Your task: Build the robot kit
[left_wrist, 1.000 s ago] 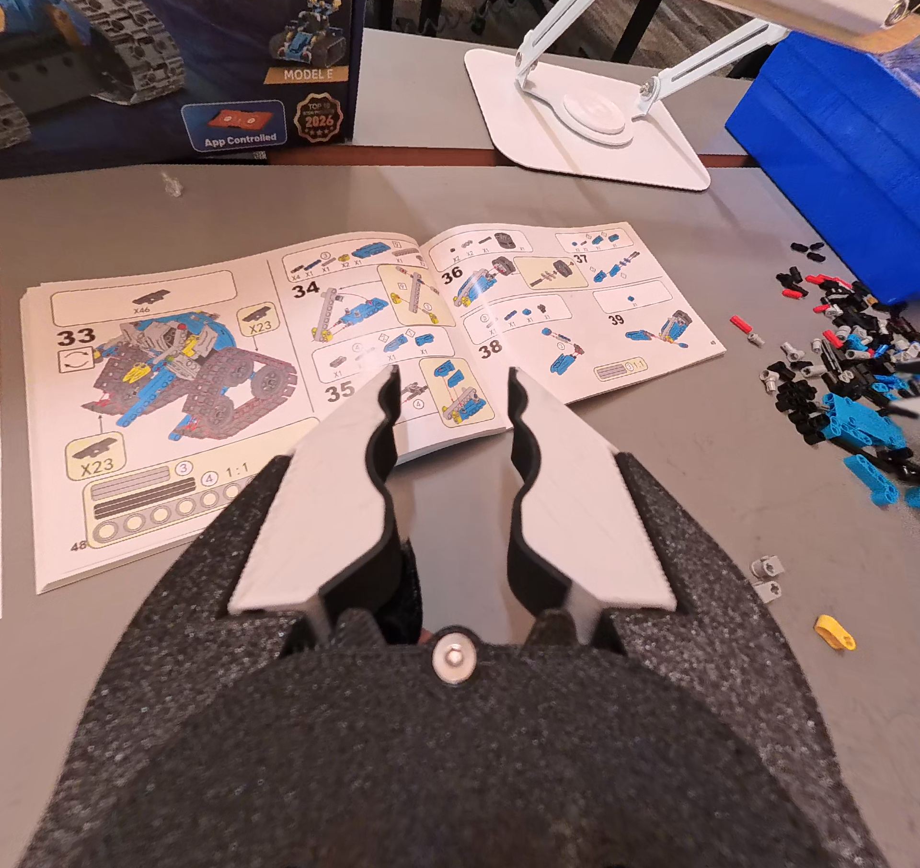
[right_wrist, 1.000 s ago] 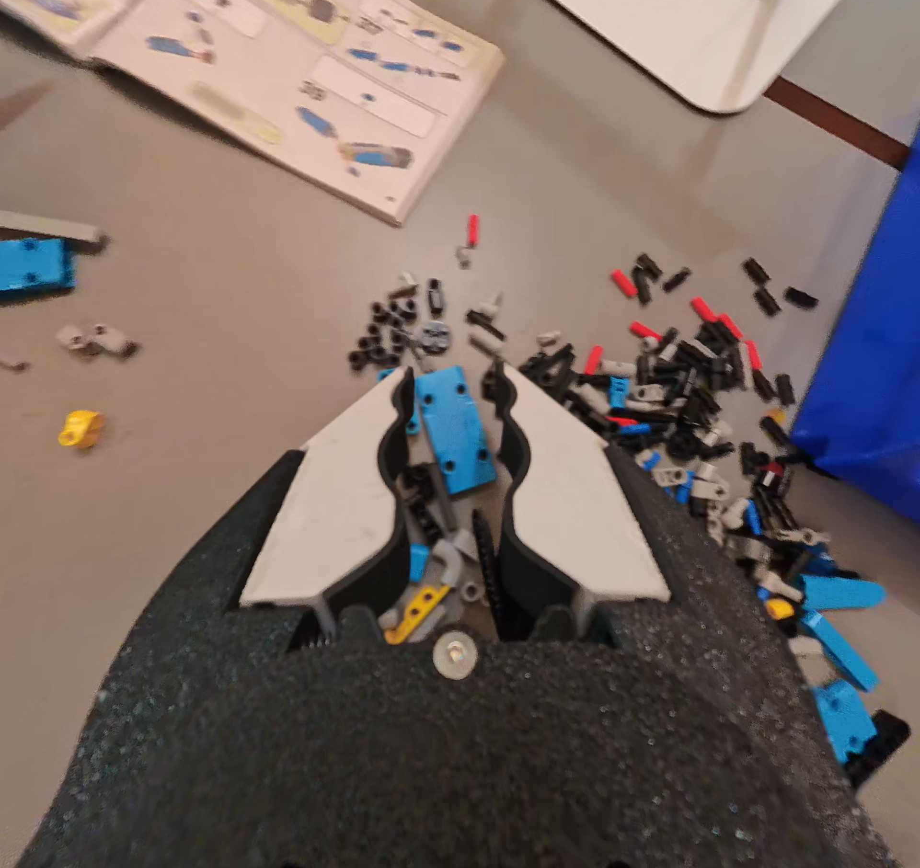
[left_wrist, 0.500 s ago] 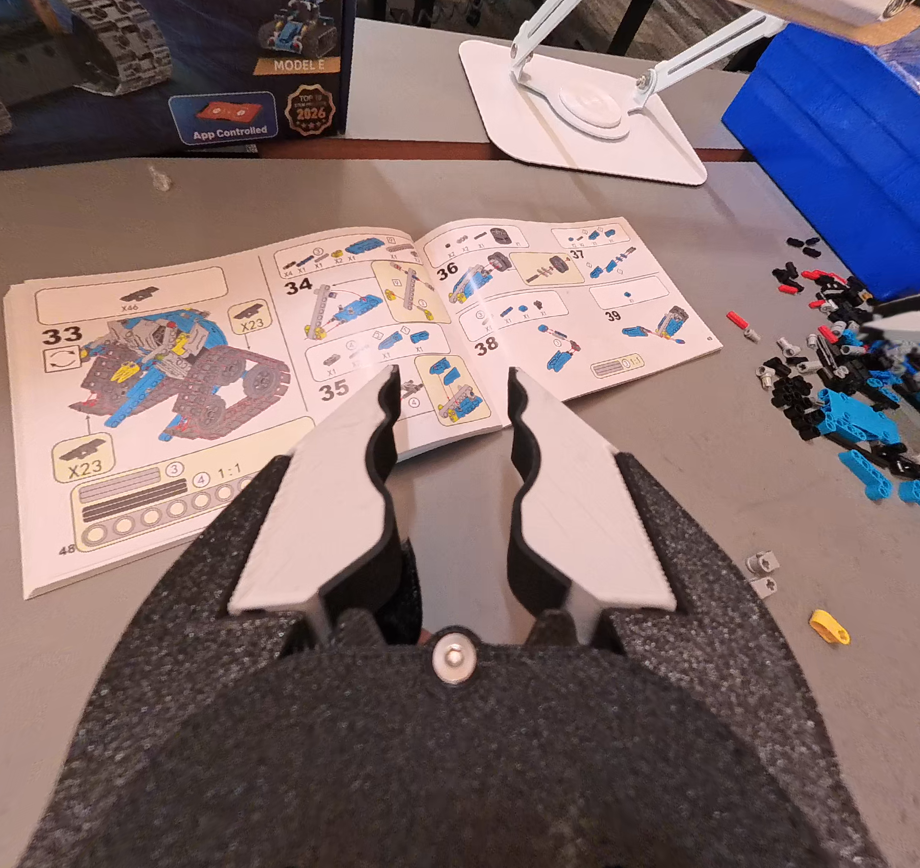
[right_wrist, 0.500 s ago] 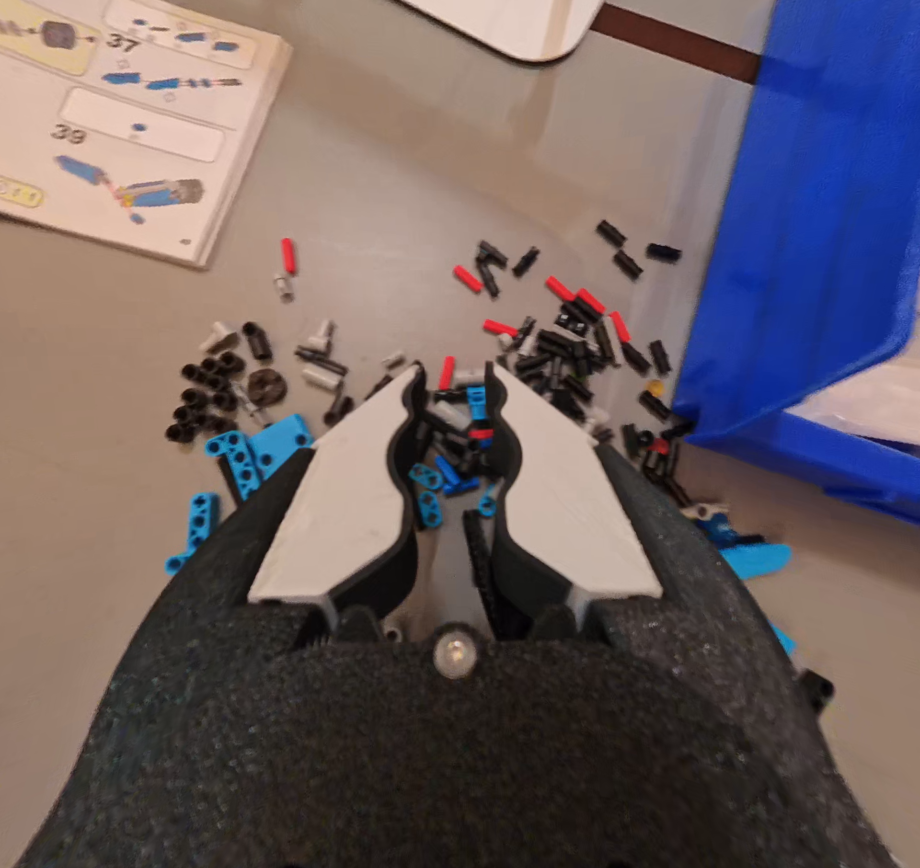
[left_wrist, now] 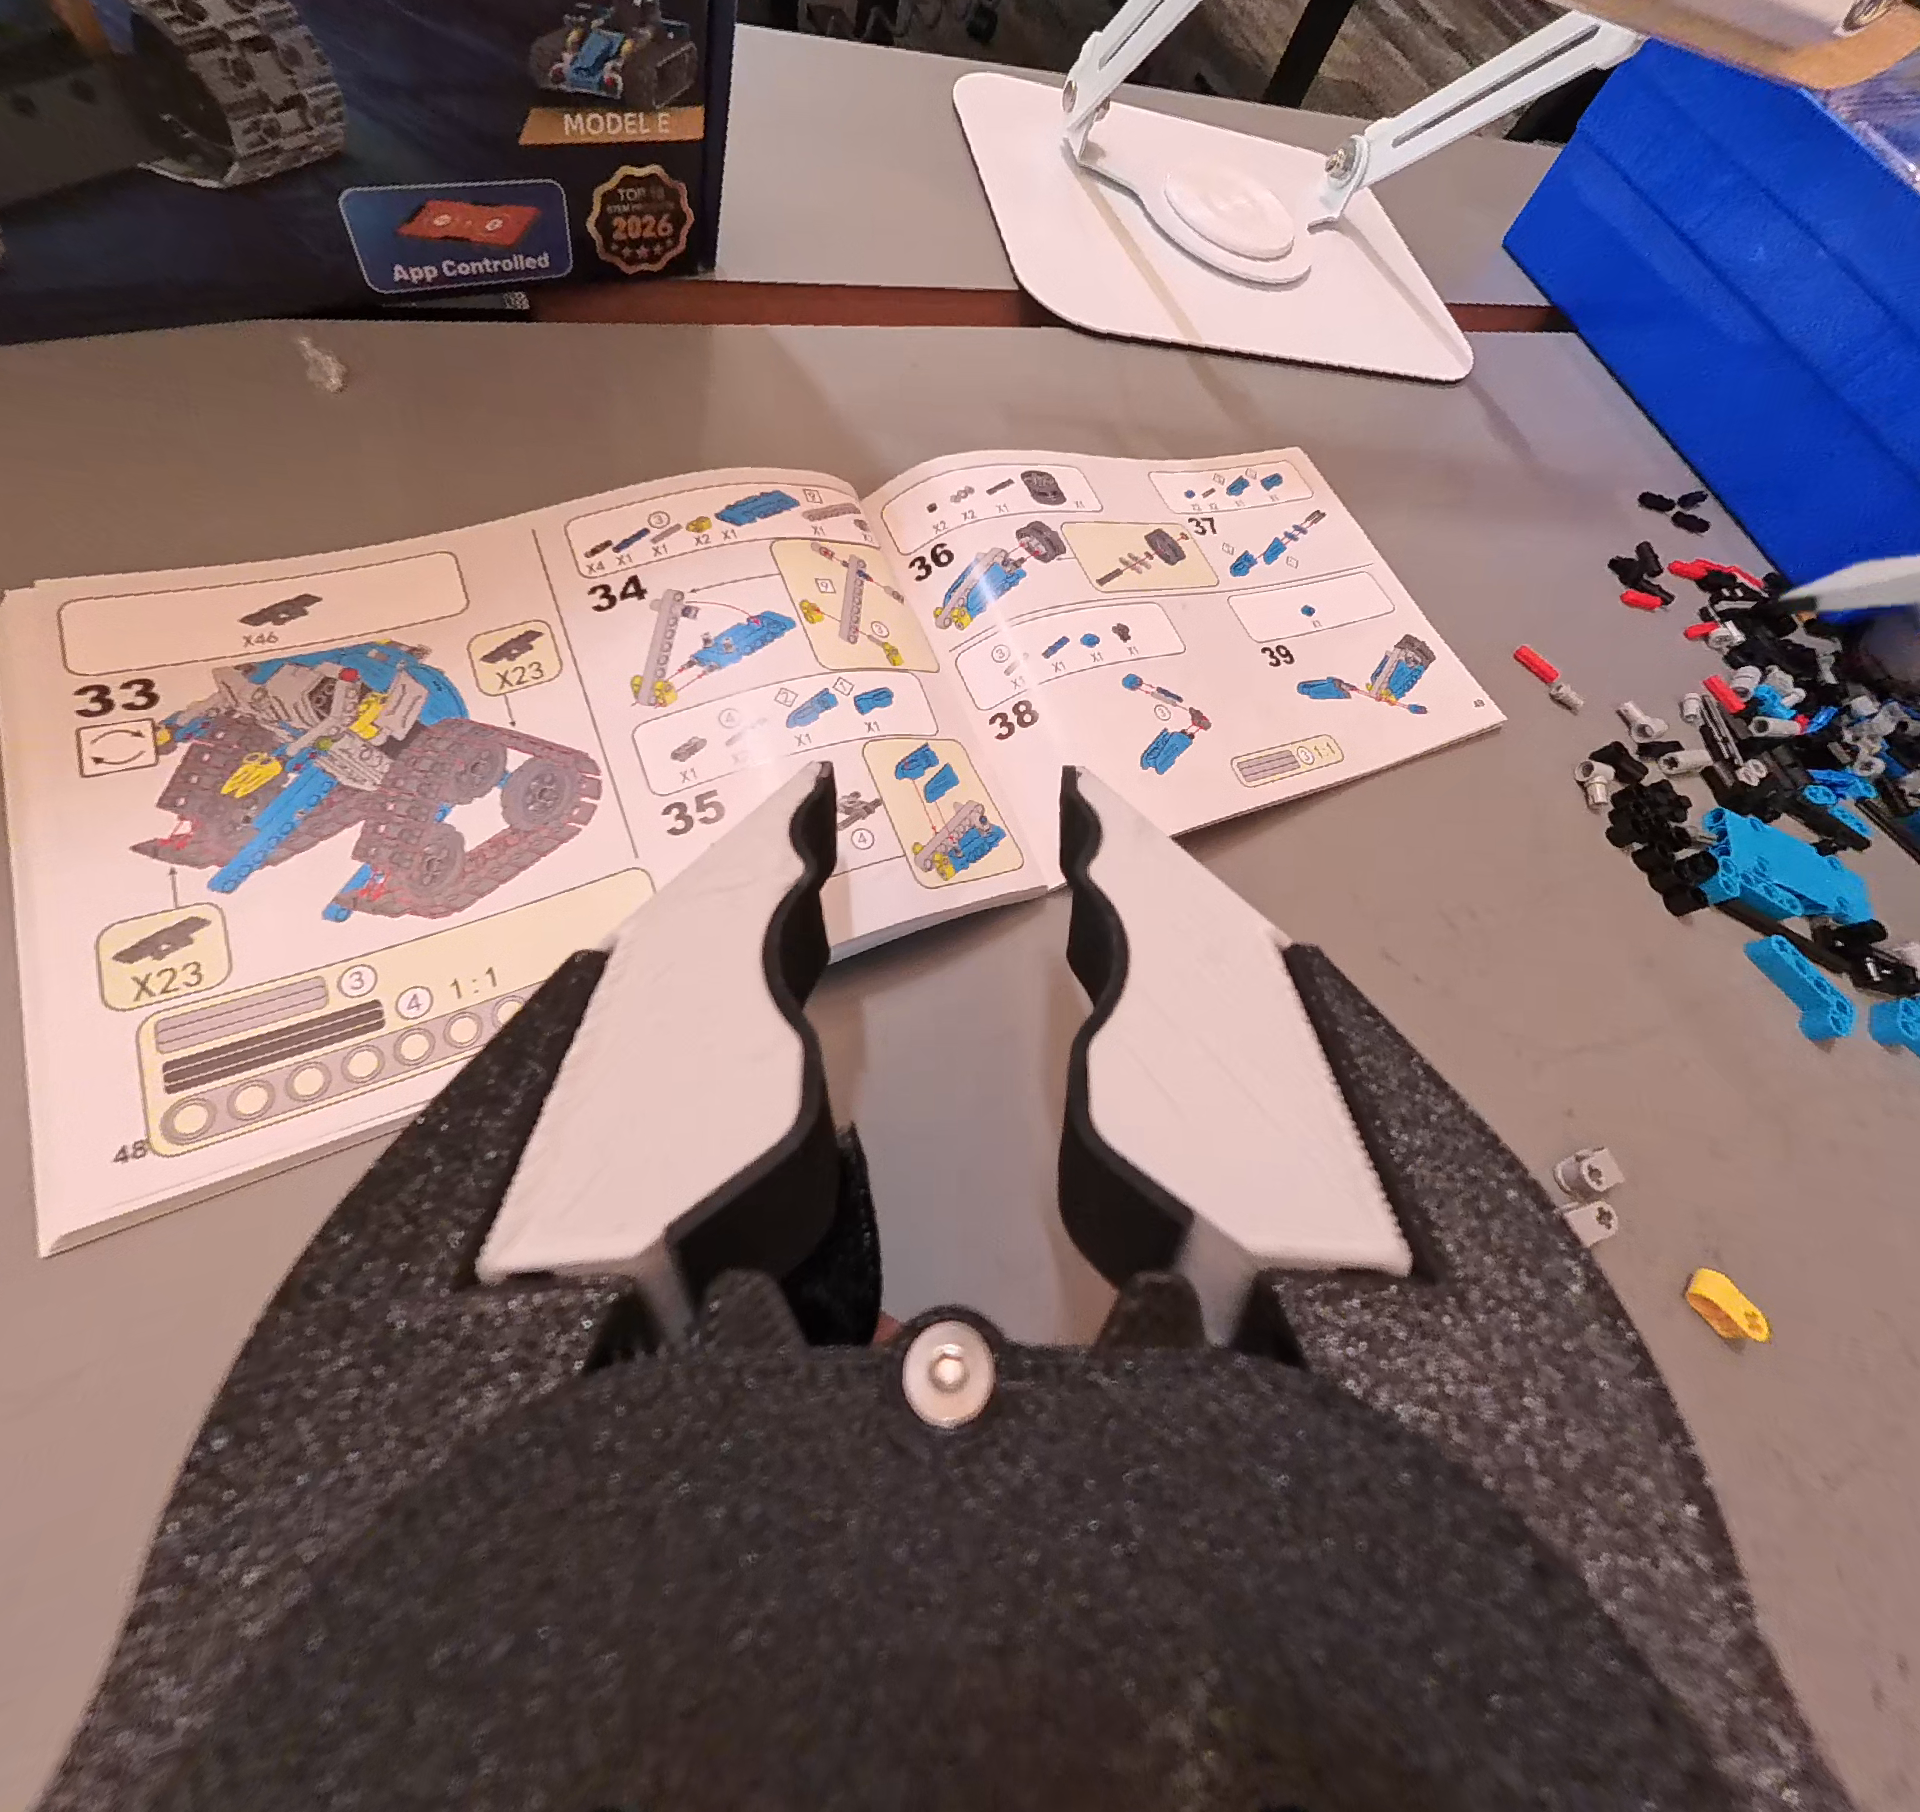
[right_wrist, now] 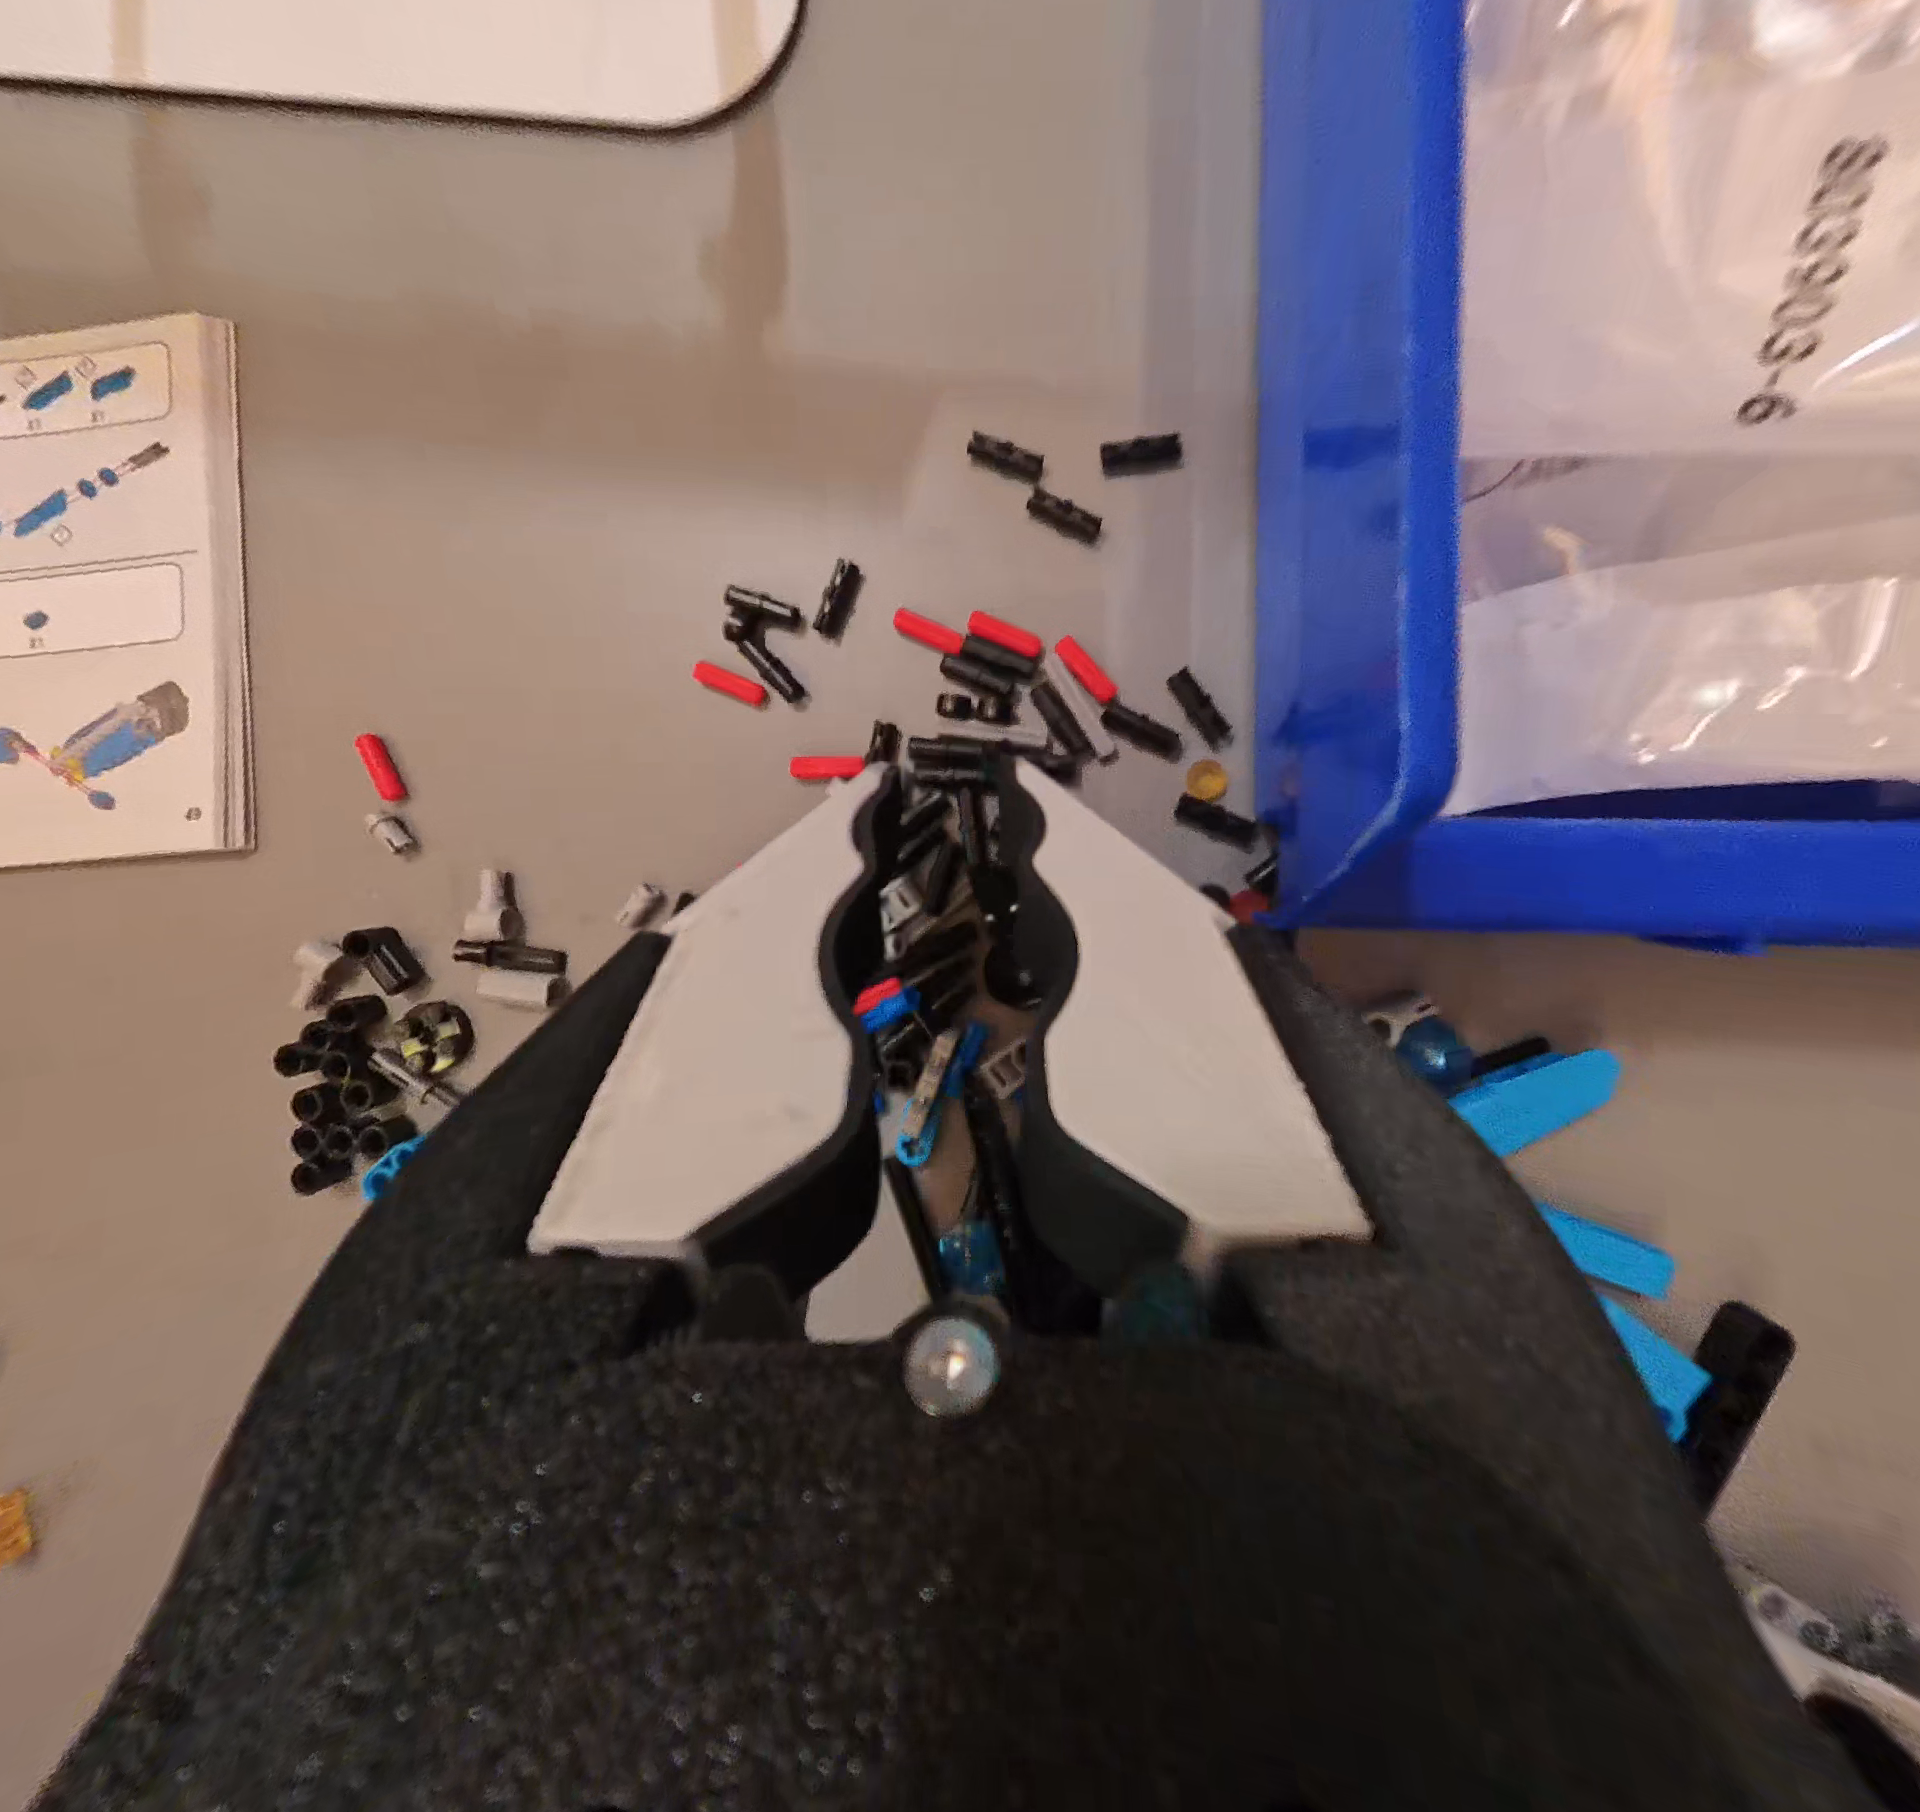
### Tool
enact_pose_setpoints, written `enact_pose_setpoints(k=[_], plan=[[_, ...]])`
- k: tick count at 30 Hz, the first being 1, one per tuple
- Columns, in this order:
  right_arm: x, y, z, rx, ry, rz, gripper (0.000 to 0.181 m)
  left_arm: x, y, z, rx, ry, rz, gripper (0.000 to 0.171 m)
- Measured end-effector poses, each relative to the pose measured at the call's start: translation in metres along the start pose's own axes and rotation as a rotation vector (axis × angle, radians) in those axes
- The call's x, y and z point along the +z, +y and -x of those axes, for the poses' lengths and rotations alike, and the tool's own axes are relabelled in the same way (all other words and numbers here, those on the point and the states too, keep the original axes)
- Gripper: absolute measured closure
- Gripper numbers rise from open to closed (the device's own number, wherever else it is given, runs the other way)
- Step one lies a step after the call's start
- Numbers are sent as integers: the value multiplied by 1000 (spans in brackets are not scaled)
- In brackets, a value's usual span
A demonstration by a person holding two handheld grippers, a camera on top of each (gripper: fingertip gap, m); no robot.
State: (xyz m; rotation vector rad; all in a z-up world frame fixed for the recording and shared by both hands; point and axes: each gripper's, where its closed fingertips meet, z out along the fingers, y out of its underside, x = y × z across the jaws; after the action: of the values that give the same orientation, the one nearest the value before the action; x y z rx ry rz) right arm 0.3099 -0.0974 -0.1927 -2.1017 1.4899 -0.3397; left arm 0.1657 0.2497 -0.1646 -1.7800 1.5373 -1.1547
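My left gripper [left_wrist: 945,786] is open and empty, hovering low over the near edge of an open instruction booklet [left_wrist: 727,640] on the grey table. My right gripper [right_wrist: 948,775] hovers over a pile of small building parts [right_wrist: 977,702]: black pins, red pins [right_wrist: 727,682] and blue beams. Its jaws are narrowed to about half width with black pins [right_wrist: 945,754] lying between the tips; nothing is lifted. The pile also shows in the left wrist view [left_wrist: 1766,775] at the far right, with a fingertip [left_wrist: 1860,588] of the right gripper above it.
A blue bin [right_wrist: 1351,412] holding clear plastic bags [right_wrist: 1662,515] stands just right of the pile. A white stand [left_wrist: 1195,235] and the kit's box [left_wrist: 312,100] are at the back. A yellow piece [left_wrist: 1725,1305] and grey connectors [left_wrist: 1590,1191] lie apart. The tips of one gripper are about 40 centimeters away from the tips of the other.
My right gripper has swung right across the pile toward the blue bin and its jaws have narrowed. My left gripper has barely moved and stays open.
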Motion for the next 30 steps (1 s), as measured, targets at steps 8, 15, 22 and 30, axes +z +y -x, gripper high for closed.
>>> enact_pose_setpoints(k=[8, 15, 22, 30], plan=[[-6, 9, -9, -12, 18, 30, 160, 0, -1, 0, -11, 8, 0, 129], [1, 18, -17, -24, 23, 73, 159, 0, -1, -1, -14, 13, 1, 129], [3, 21, -18, -31, 20, 79, 169, -1, -1, -2, -11, 16, 2, 129], [-7, 19, -10, 14, -76, 35, 177, -2, -3, -2, -18, 20, -3, 129]])
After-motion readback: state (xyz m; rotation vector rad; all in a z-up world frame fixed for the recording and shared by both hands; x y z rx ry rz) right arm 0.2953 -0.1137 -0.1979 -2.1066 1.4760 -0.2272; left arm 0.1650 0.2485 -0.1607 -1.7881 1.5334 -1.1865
